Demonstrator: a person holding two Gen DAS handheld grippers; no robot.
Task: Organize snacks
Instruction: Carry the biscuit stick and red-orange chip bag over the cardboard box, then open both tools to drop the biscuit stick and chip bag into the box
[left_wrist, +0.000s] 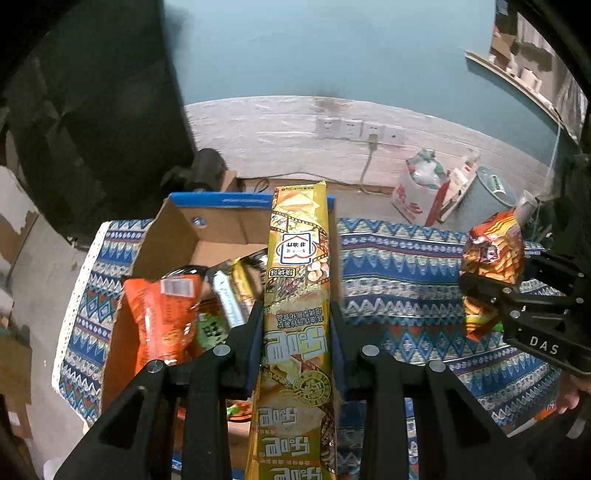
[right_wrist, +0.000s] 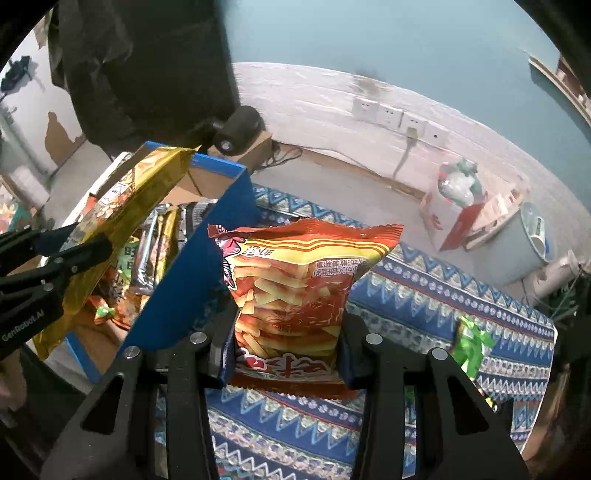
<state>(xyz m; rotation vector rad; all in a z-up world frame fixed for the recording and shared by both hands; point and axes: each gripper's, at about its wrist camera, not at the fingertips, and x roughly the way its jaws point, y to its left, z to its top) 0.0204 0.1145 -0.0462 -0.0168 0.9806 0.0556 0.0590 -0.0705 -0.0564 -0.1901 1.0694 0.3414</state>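
- Over the box (left_wrist: 221, 229), the left gripper (left_wrist: 297, 321) is clenched on a long yellow pack (left_wrist: 299, 280), its pads pressing the pack's 2 long sides.
- That pack stands nearly upright between the fingers, its top end reaching past the box's blue far rim in the left wrist view.
- From the right wrist view the same pack (right_wrist: 110, 229) slants over the box's open top, held off the contents.
- Right of the box, the right gripper (right_wrist: 286, 347) is clenched on an orange bag (right_wrist: 295, 291) printed with fries, gripping it near its lower seam.
- This bag hangs above the cloth (right_wrist: 424, 295), beside the box's blue side flap (right_wrist: 192, 280), which overlaps the bag's left edge in this view.
- In the left wrist view the orange bag (left_wrist: 491, 266) shows at the right edge, in the right gripper (left_wrist: 491, 295), well apart from the box.
- Inside the box lie an orange-red pouch (left_wrist: 162, 314), silver and gold wrapped bars (left_wrist: 229, 291) and a green packet (left_wrist: 210, 328), crowded toward the near left side.
- The box sits on the bench, which is covered by the blue patterned cloth (left_wrist: 399, 266).
- 1 green packet (right_wrist: 472, 343) lies alone on the cloth at the right, near the bench edge.
- Behind the bench, a white wall carries a row of sockets (left_wrist: 360, 129) with 1 cable plugged in.
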